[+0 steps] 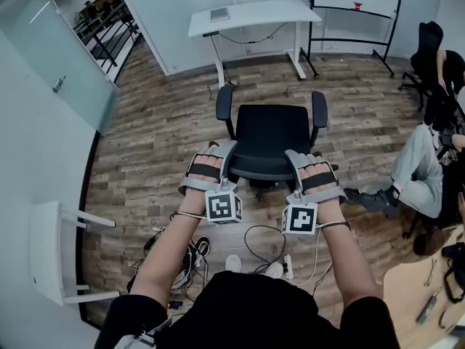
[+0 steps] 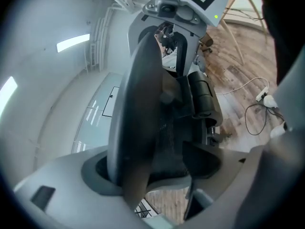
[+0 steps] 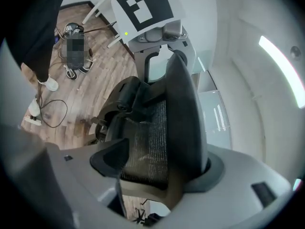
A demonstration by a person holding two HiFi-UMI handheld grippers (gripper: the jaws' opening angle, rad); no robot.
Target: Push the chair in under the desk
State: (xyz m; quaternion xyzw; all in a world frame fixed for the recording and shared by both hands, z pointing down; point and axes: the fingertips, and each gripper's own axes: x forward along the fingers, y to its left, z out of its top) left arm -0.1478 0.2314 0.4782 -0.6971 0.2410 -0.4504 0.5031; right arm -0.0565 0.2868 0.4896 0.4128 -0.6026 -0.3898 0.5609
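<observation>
Out on the wooden floor point(image 1: 160, 129), well apart from the white worktop point(image 1: 269, 11), stands the black chair point(image 1: 267, 140), its seat turned toward that worktop; my left gripper point(image 1: 220, 155) is clenched on the left top corner of its backrest point(image 2: 143, 123); my right gripper point(image 1: 299, 158) clamps the right corner, with mesh and frame between its jaws.

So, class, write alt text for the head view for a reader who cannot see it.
The left gripper and right gripper grip the backrest top of a black office chair from behind. The chair faces a white desk across a wooden floor; another person sits at the right edge.
</observation>
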